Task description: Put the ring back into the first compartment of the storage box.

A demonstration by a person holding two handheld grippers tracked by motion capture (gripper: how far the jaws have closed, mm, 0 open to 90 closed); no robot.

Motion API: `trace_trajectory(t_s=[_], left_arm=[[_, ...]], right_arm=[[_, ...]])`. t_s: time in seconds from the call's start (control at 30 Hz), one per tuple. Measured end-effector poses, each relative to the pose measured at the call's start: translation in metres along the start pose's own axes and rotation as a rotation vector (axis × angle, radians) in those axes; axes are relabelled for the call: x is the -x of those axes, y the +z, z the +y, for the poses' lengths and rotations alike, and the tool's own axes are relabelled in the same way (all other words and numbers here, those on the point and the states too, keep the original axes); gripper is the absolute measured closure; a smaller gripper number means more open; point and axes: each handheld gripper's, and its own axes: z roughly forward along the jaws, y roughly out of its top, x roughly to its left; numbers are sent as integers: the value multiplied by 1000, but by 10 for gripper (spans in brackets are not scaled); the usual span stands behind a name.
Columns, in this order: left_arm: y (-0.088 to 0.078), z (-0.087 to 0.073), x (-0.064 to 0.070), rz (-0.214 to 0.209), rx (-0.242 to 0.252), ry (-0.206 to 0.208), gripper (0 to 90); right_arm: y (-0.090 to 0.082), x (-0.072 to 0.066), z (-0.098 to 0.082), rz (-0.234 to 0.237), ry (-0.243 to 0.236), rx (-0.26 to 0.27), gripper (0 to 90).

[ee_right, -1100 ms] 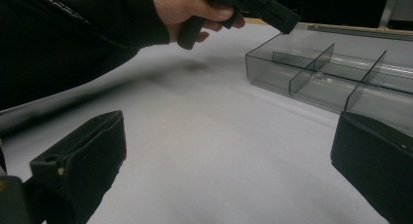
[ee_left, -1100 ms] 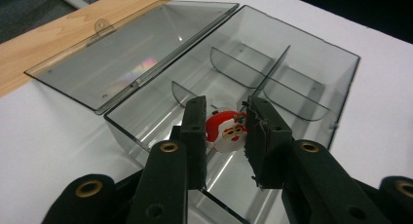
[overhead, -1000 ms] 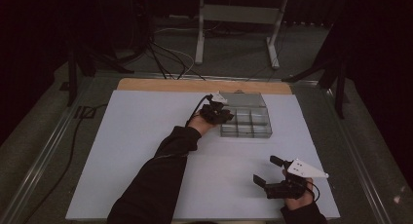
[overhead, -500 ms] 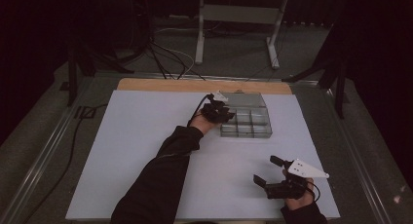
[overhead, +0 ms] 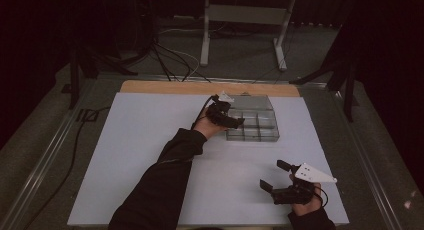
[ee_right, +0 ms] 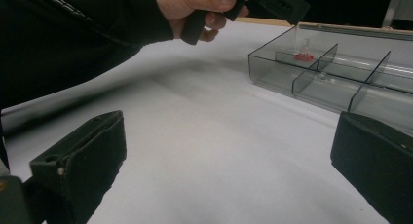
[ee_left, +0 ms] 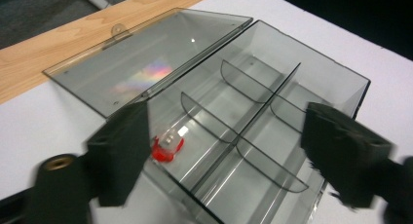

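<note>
- The left tongs point(overhead: 235, 121) hung over the near left corner of a clear plastic organiser box point(overhead: 252, 121) that sat toward the far middle of the white-covered desk point(overhead: 150, 150).
- Their jaws had just been opening and stood wide apart in the left gripper view, with nothing pinched between them.
- A small red piece point(ee_left: 166, 147) with a pale block on top lay on the floor of one corner compartment of the box, below and between the open jaws and touched by neither.
- In the right gripper view the same red piece point(ee_right: 305, 56) showed in the box's far left compartment, directly under the tip of the left tongs.
- The box's lid point(ee_left: 146, 63) was swung fully back and lay flat on the desk, its far edge near the bare wooden strip point(overhead: 200, 88).
- Curved dividers point(ee_left: 229, 126) split the box into several compartments; I could make out nothing in the others.
- The right tongs point(overhead: 272, 176) rested low over the near right part of the desk, well apart from the box.
- Their jaws were spread wide and gripped nothing, with bare white desk between them.
- A dark sleeve point(overhead: 160, 185) stretched from the near edge toward the box.
</note>
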Motion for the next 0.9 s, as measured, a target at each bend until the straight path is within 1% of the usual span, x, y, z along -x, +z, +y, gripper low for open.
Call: trace_trajectory(t_s=[0.07, 0.1, 0.13, 0.17, 0.2, 0.27, 0.3, 0.33, 0.37, 0.4, 0.43, 0.47, 0.57, 0.63, 0.67, 0.7, 0.73, 0.77, 0.87, 0.9], left_arm=[[-3, -1, 0, -7, -3, -9, 161], [-3, -1, 0, -7, -3, -9, 154], [-6, -2, 1, -12, -8, -3, 128], [-8, -2, 1, -14, -3, -4, 120], [-10, -3, 1, -27, -1, -7, 114], [-13, -3, 1, -45, -2, -14, 64], [-15, -4, 1, -70, -6, -16, 52], [-16, -5, 0, -77, -10, -18, 21], [-16, -5, 0, -77, -10, -18, 19], [-19, -7, 0, -93, -4, -11, 17], [-19, -7, 0, -93, -4, -11, 13], [-23, -9, 0, -113, 0, -8, 12], [-27, -11, -2, -123, -3, -8, 5], [-33, -13, -3, -155, -8, 13, 5], [-35, -14, -4, -176, -2, 12, 5], [-35, -14, -4, -176, -2, 12, 5], [-41, -15, -6, -188, 17, 7, 5], [-45, -15, -6, -191, 22, 10, 5], [-53, -17, -7, -194, 31, 19, 5], [-53, -17, -7, -194, 31, 19, 5]], right_arm=[[0, 0, 0, 0, 0, -1, 0], [0, 0, 0, 0, 0, -1, 0], [0, 0, 0, -2, 0, -1, 0], [0, 0, 0, -2, 0, -2, 0], [0, 0, 0, -2, 0, -2, 0], [0, 0, 0, -3, 0, -3, 0], [1, 0, 0, -3, 1, -4, 0], [1, 0, 0, -3, 1, -4, 0], [1, 0, 0, -3, 1, -4, 0], [1, 0, 0, -3, 1, -4, 0], [1, 0, 0, -3, 1, -4, 0], [1, 0, 0, -4, -2, -5, 0], [0, 0, 0, -6, -7, -3, 0], [0, 0, 0, -8, -3, -3, 0], [0, 0, 0, -7, -4, -3, 0], [0, 0, 0, -7, -4, -3, 0], [0, -1, 0, -5, -8, -5, 0], [0, -1, 0, -6, -8, -4, 0], [0, 0, 0, -8, -7, -4, 0], [0, 0, 0, -8, -7, -4, 0]])
